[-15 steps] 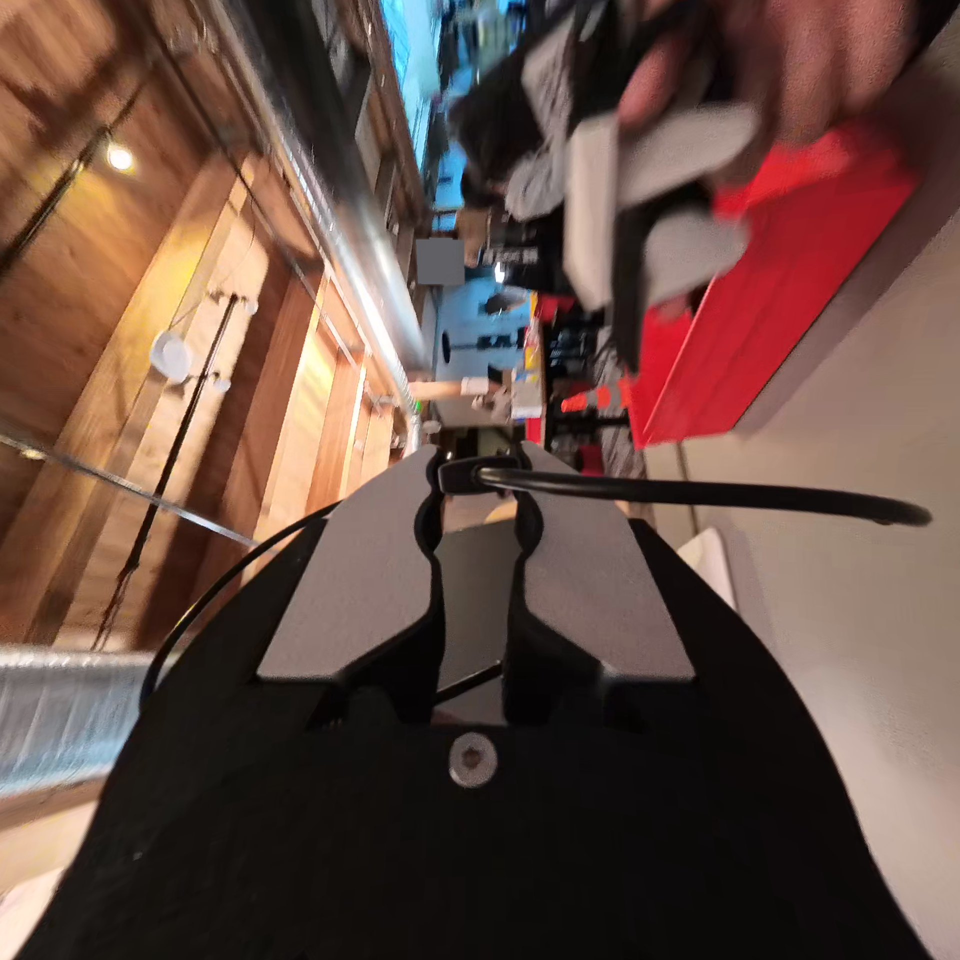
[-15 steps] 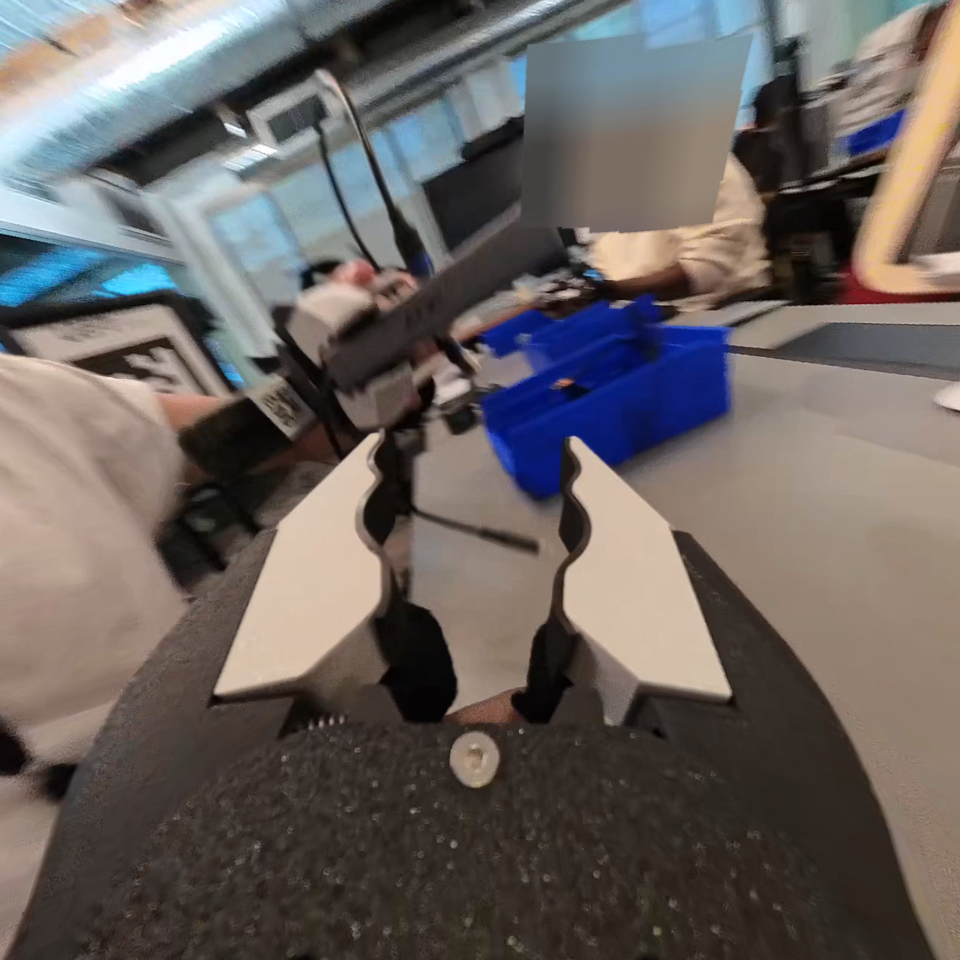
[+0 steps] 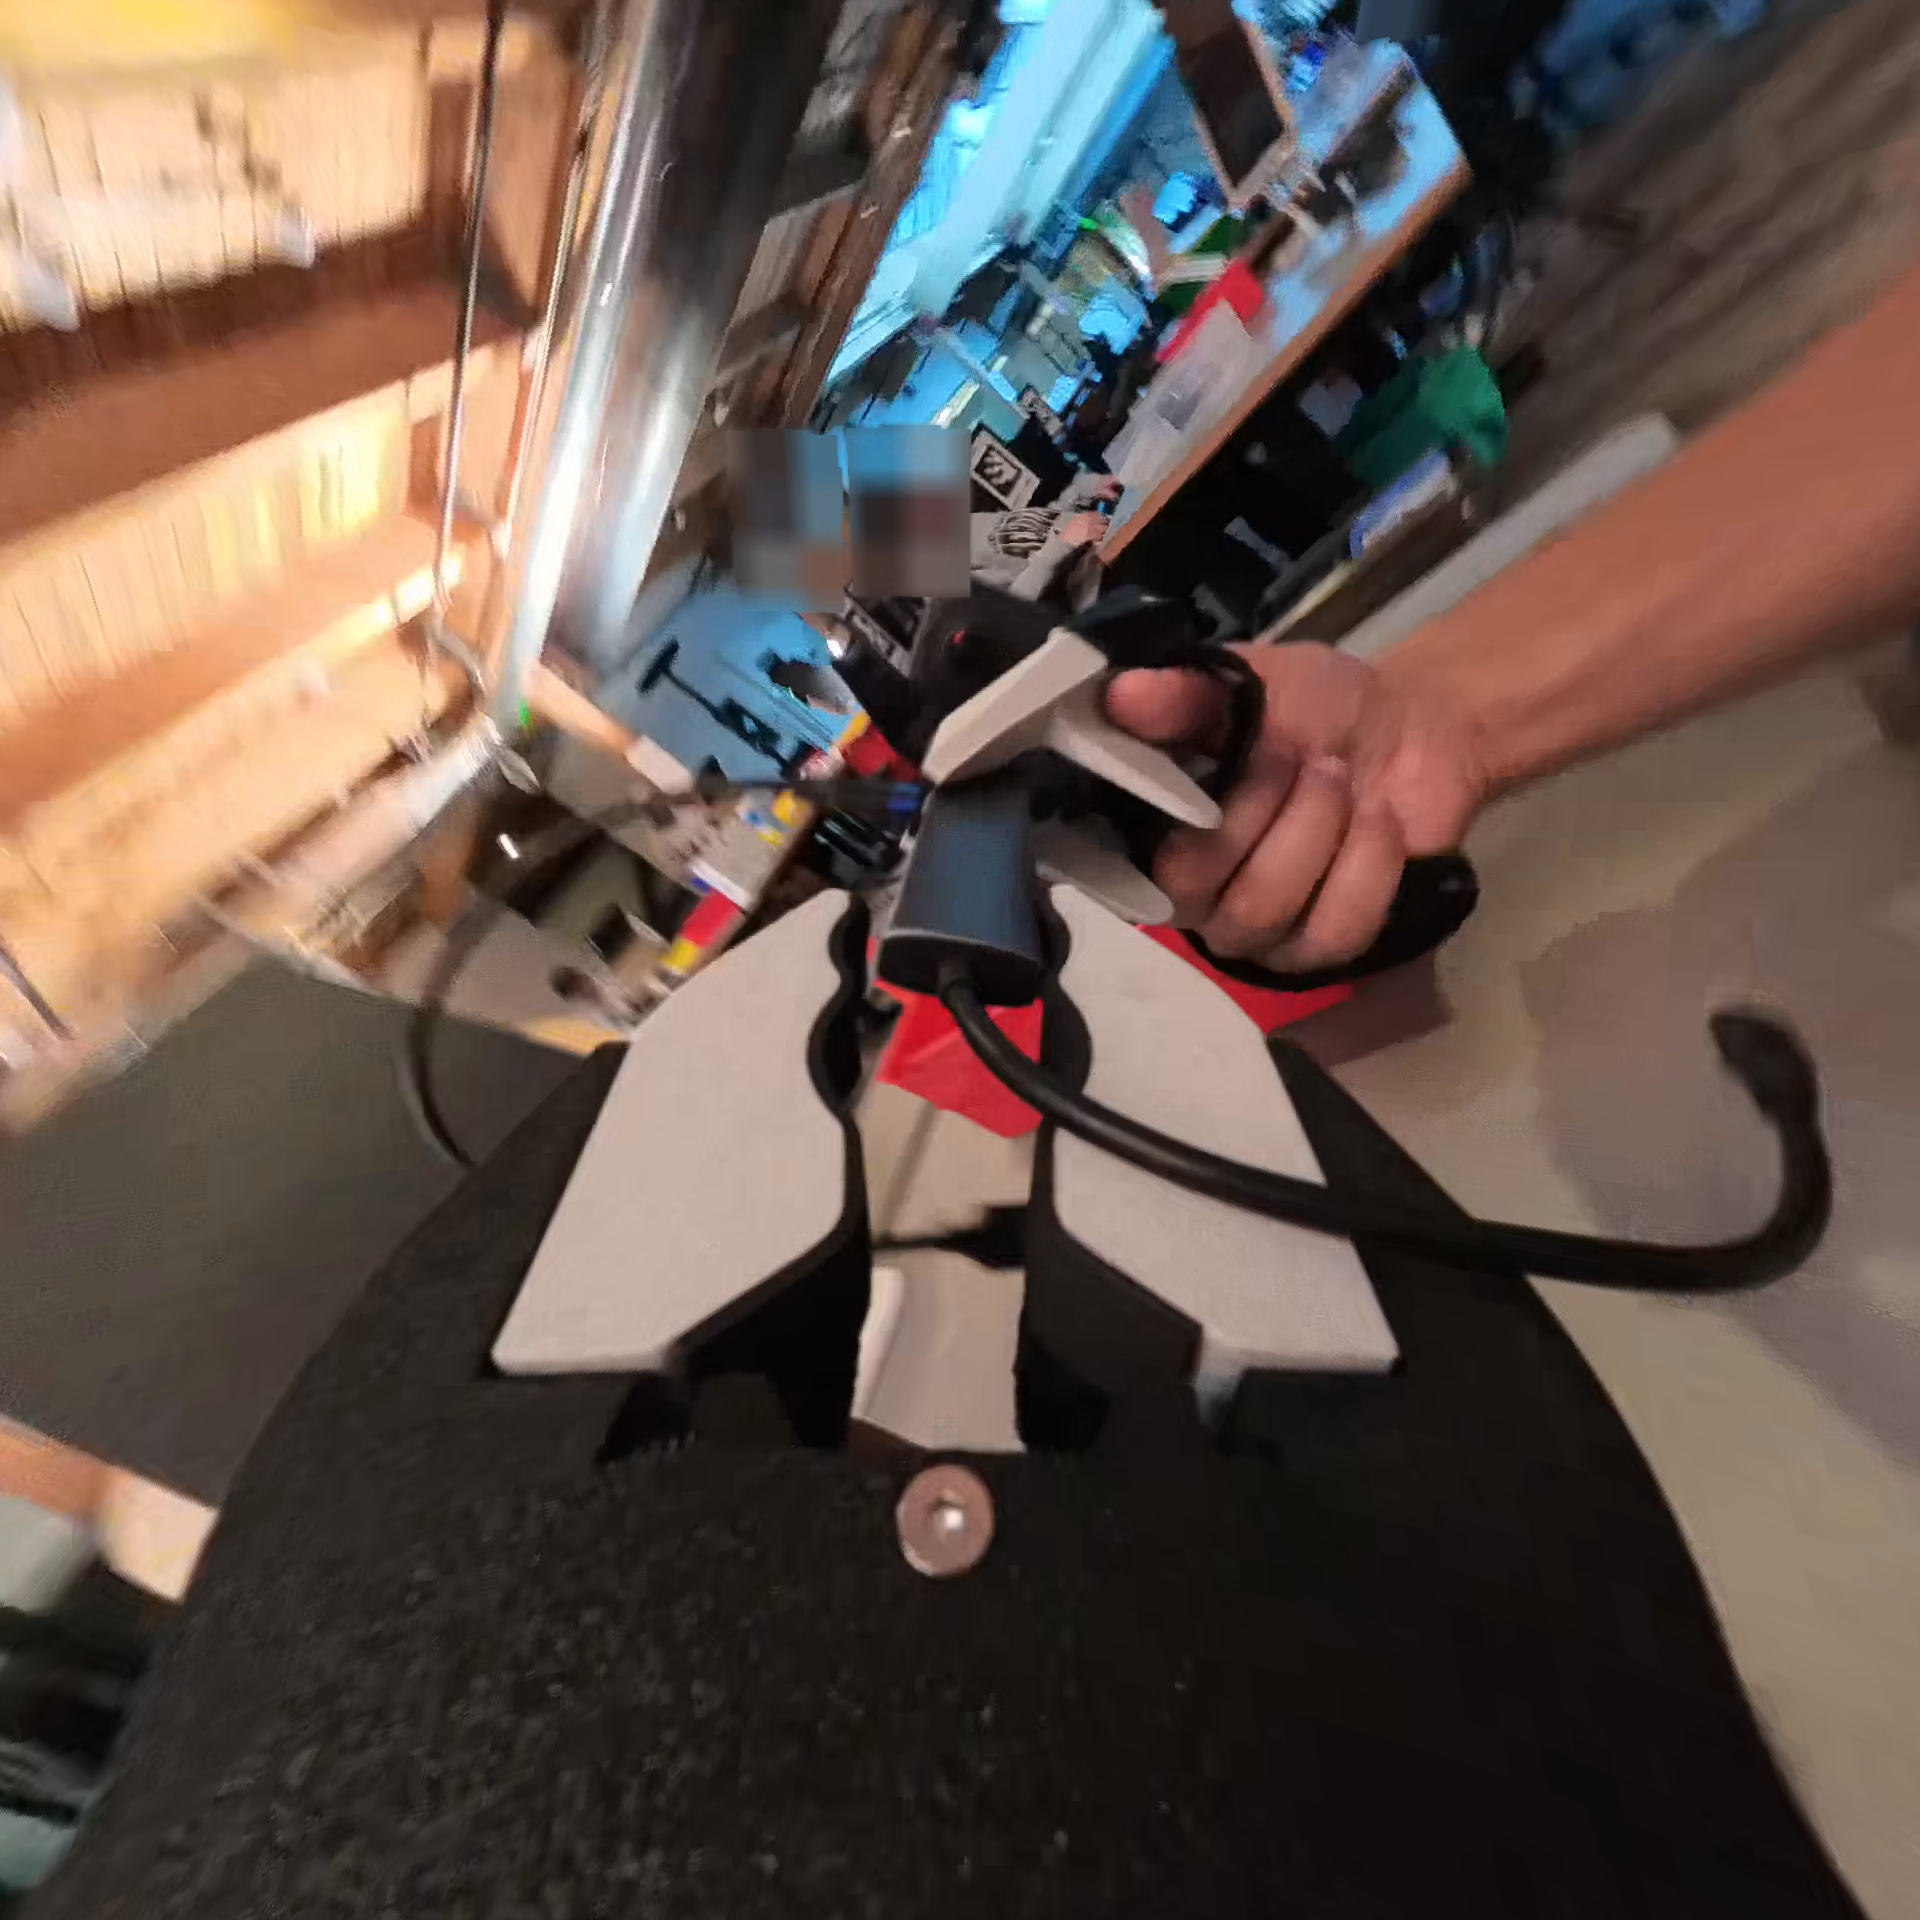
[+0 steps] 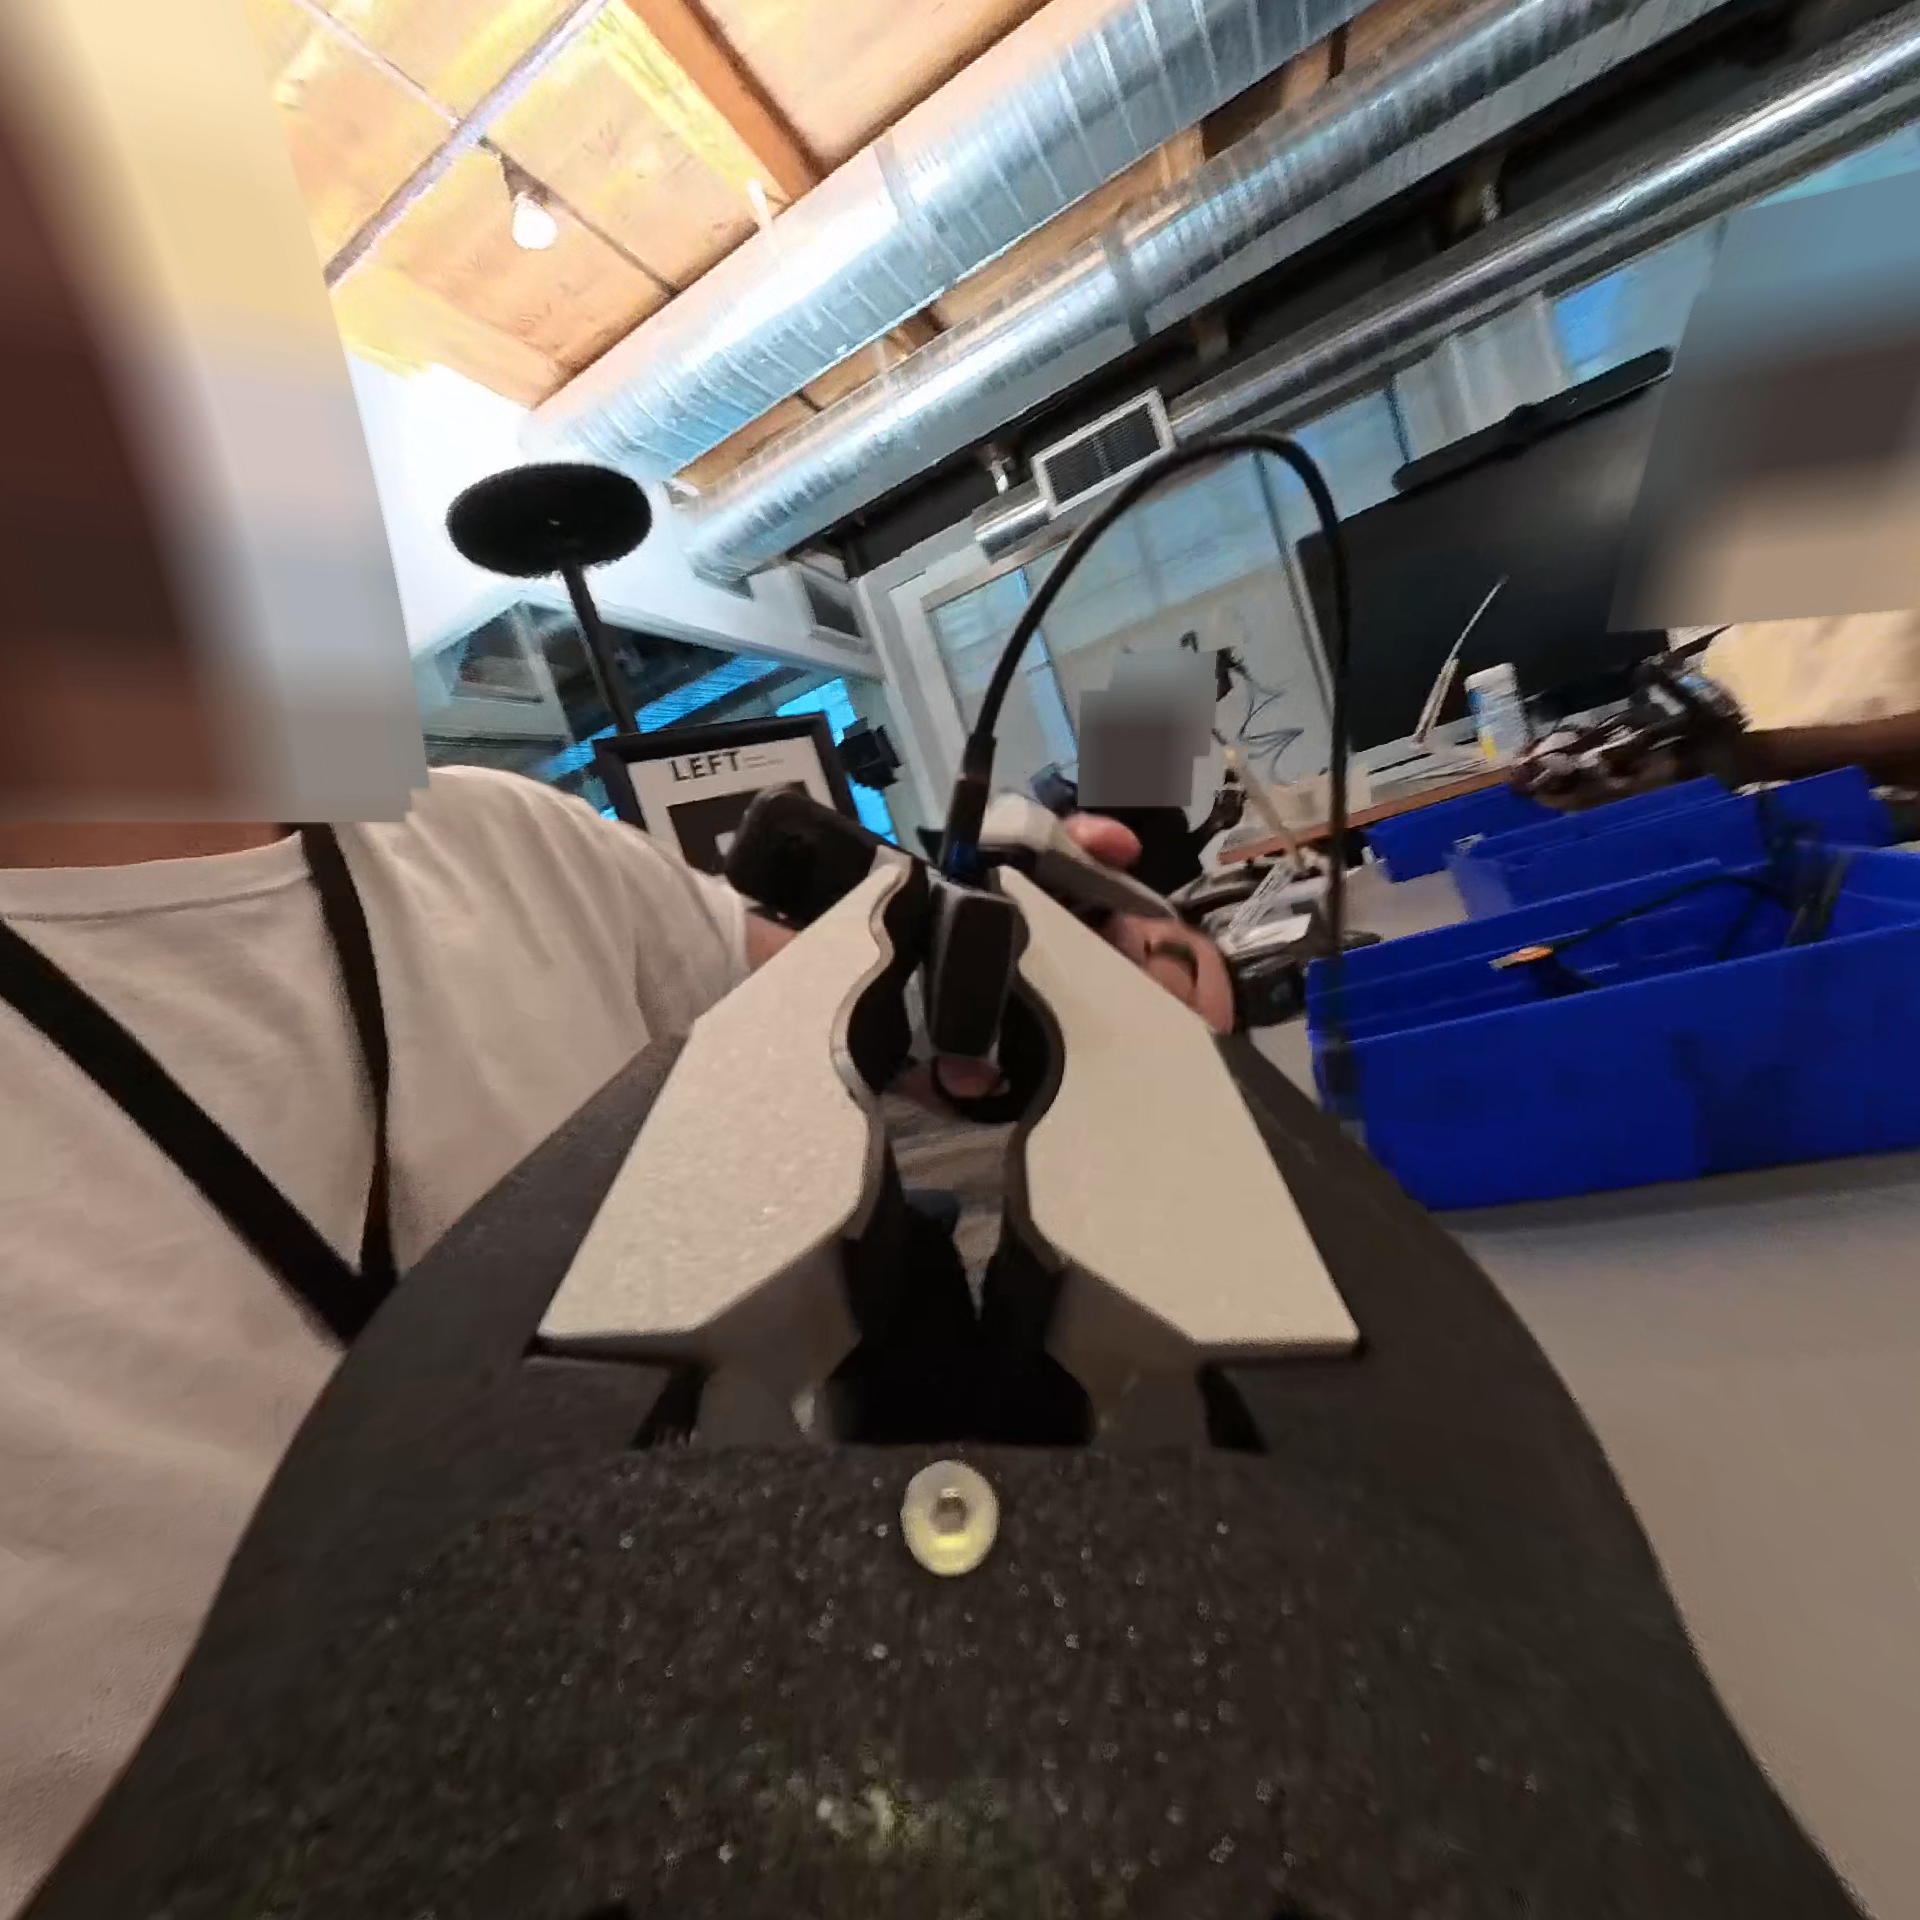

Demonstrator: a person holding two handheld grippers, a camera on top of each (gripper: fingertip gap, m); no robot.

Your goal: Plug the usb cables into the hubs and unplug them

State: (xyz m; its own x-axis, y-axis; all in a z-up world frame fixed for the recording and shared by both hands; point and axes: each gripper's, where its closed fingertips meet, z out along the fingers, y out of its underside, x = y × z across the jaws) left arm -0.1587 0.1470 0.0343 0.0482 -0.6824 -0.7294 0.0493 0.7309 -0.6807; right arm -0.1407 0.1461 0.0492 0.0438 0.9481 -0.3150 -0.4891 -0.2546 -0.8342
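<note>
Hand-held grippers [image 4: 951, 904] [image 3: 951, 914] pinch an adapter [image 4: 966, 977]; blue bin [image 4: 1662, 1081] holds cable [image 4: 1662, 899].

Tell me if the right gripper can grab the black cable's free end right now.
Probably not: the right gripper looks shut on the dark adapter, so its jaws are taken. The free end itself curls out in the open, with nothing over it.

Blue bins [image 4: 1621, 1049] sit on the grey table [image 4: 1662, 1455] to my right, a red tray [image 3: 966, 1070] lies ahead, and silver ducts [image 4: 935, 208] run overhead.
</note>
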